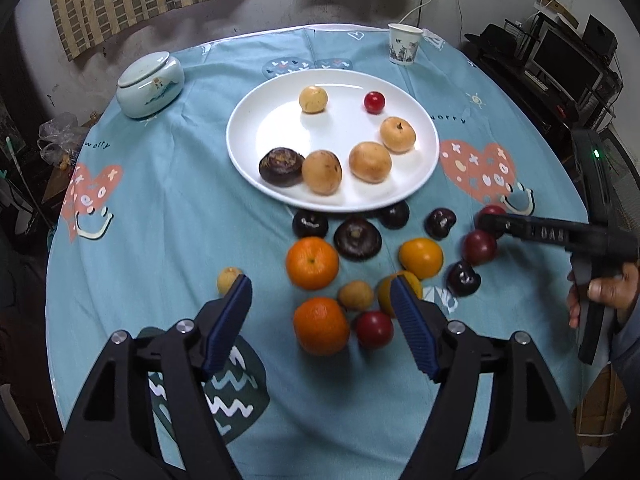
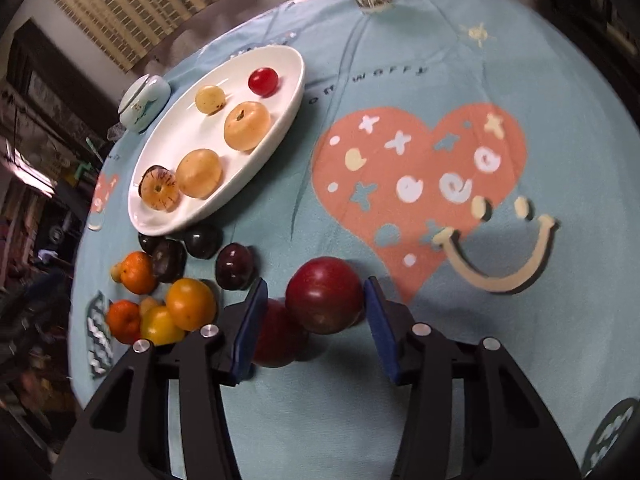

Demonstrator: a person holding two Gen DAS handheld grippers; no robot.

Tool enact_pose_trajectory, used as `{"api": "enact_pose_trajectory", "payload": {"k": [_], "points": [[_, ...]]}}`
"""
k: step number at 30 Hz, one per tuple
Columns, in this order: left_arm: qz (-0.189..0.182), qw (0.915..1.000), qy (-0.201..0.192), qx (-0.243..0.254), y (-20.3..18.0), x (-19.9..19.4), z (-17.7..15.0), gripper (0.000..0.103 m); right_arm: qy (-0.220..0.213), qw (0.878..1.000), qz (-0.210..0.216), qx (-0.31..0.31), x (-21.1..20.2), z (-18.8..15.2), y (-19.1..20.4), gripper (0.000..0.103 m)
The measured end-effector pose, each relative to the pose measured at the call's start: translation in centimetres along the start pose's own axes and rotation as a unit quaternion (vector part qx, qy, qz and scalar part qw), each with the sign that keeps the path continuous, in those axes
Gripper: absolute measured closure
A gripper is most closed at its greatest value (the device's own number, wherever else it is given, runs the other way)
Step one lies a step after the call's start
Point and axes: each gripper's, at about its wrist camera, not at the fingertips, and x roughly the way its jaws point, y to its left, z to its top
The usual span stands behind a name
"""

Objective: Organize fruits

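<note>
A white plate [image 1: 256, 128] holds several tan fruits, a small red fruit [image 1: 374, 102] and a dark brown one [image 1: 281, 167]. Oranges [image 1: 312, 263], dark chestnut-like fruits [image 1: 357, 238], red plums and small tan fruits lie on the cloth in front of it. My left gripper [image 1: 320, 300] is open above the near oranges, holding nothing. My right gripper [image 2: 316, 308] is open with a dark red plum [image 2: 325, 294] between its fingers, near the right pad [image 2: 380, 328]; a second red plum [image 2: 278, 338] lies behind the left pad. The plate also shows in the right wrist view [image 2: 288, 112].
A pale lidded ceramic jar [image 1: 150, 84] stands at the back left and a paper cup [image 1: 404, 44] at the back right on the round table with blue patterned cloth [image 1: 160, 220]. Furniture and electronics stand beyond the table's right edge.
</note>
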Motion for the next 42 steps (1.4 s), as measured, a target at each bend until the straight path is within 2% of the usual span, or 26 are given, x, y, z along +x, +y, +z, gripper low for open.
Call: {"api": "enact_pose_trajectory", "payload": {"k": [2,4,5,7,10,14,17,19,20,22,23,24,26,27,28,29,30,31,32,34,36,37,39,41,42], "points": [[0.001,1.0,0.003,-0.001,0.1,-0.1,-0.4,0.028,0.009,1.0,0.002,0.017,0.1,0.3,-0.2,0.051],[0.0,1.0,0.006,-0.007,0.3,-0.2,-0.8,0.027,0.024,0.999,-0.023,0.023,0.5,0.5,-0.3,0.05],[0.001,0.9999,0.008,-0.01,0.4,-0.2,-1.0,0.026,0.026,0.999,-0.012,0.028,0.5,0.6,-0.3,0.041],[0.0,0.9999,0.011,-0.013,0.5,-0.2,-1.2,0.025,0.042,0.998,0.01,0.047,0.6,0.6,-0.1,0.034],[-0.001,0.9998,0.012,-0.014,0.5,-0.2,-1.4,0.024,0.06,0.998,0.016,-0.028,1.0,-0.9,3.0,0.032],[-0.002,0.9997,0.018,-0.016,0.7,0.1,-1.6,0.024,0.071,0.991,0.034,-0.106,1.4,-4.0,7.1,0.032],[-0.002,0.9997,0.02,-0.017,0.9,0.2,-1.8,0.024,0.084,0.989,0.039,-0.117,1.6,-5.7,8.9,0.031],[-0.001,0.9997,0.014,-0.022,1.8,-0.2,-1.9,0.024,0.069,0.99,0.034,-0.117,0.7,-6.1,9.4,0.031],[0.003,0.9996,0.008,-0.028,2.5,-0.5,-2.0,0.024,0.049,0.991,0.018,-0.121,-0.4,-6.2,9.7,0.031],[0.009,0.999,0.0,-0.044,4.1,-1.1,-2.4,0.024,-0.015,0.987,-0.043,-0.151,-3.7,-6.5,11.0,0.031],[0.014,0.9985,-0.005,-0.052,5.2,-1.5,-2.8,0.024,-0.071,0.981,-0.055,-0.175,-6.4,-7.1,11.8,0.031],[0.018,0.9982,-0.007,-0.056,5.9,-1.7,-3.2,0.024,-0.142,0.968,-0.054,-0.197,-9.6,-8.1,12.6,0.029],[0.025,0.9976,-0.008,-0.064,7.3,-1.9,-3.9,0.023,-0.28,0.934,-0.07,-0.21,-14.2,-10.9,13.2,0.001],[0.027,0.9973,-0.005,-0.067,7.8,-1.8,-4.4,0.023,-0.333,0.916,-0.081,-0.206,-15.3,-12.3,13.4,0.001],[0.029,0.9971,0.0,-0.07,8.2,-1.6,-4.8,0.023,-0.336,0.915,-0.082,-0.21,-15.3,-12.3,13.6,0.001],[0.03,0.9971,0.002,-0.071,8.3,-1.3,-4.9,0.023,-0.3,0.927,-0.07,-0.212,-14.6,-11.8,13.6,0.001],[0.028,0.9971,0.004,-0.07,8.4,-1.0,-5.1,0.023,-0.245,0.947,-0.054,-0.198,-13.5,-11.0,13.3,0.001],[0.023,0.9975,0.002,-0.067,8.4,-0.6,-5.2,0.023,-0.217,0.958,-0.048,-0.181,-12.6,-10.7,12.8,0.001],[0.02,0.9978,-0.002,-0.063,8.3,-0.3,-5.1,0.023,-0.202,0.964,-0.048,-0.168,-11.8,-10.7,12.4,0.001],[0.005,0.9986,-0.002,-0.052,7.9,0.9,-4.4,0.023,-0.181,0.967,-0.06,-0.167,-10.3,-10.9,12.1,0.001],[0.007,0.9986,-0.005,-0.052,7.6,2.2,-3.4,0.023,-0.156,0.969,-0.073,-0.179,-9.0,-11.5,12.4,0.003],[0.01,0.9986,-0.005,-0.051,7.6,3.1,-2.7,0.023,-0.144,0.968,-0.076,-0.189,-8.6,-11.8,12.7,0.011],[0.021,0.9979,0.004,-0.062,8.0,4.7,-1.8,0.026,-0.13,0.967,-0.07,-0.206,-8.2,-12.5,13.2,0.013],[0.02,0.9975,0.014,-0.066,8.3,5.9,-1.3,0.037,-0.124,0.969,-0.063,-0.205,-8.2,-12.7,13.1,0.013],[0.026,0.9975,0.02,-0.063,8.3,6.4,-1.1,0.037,-0.121,0.97,-0.06,-0.2,-8.1,-12.7,12.9,0.013]]}}
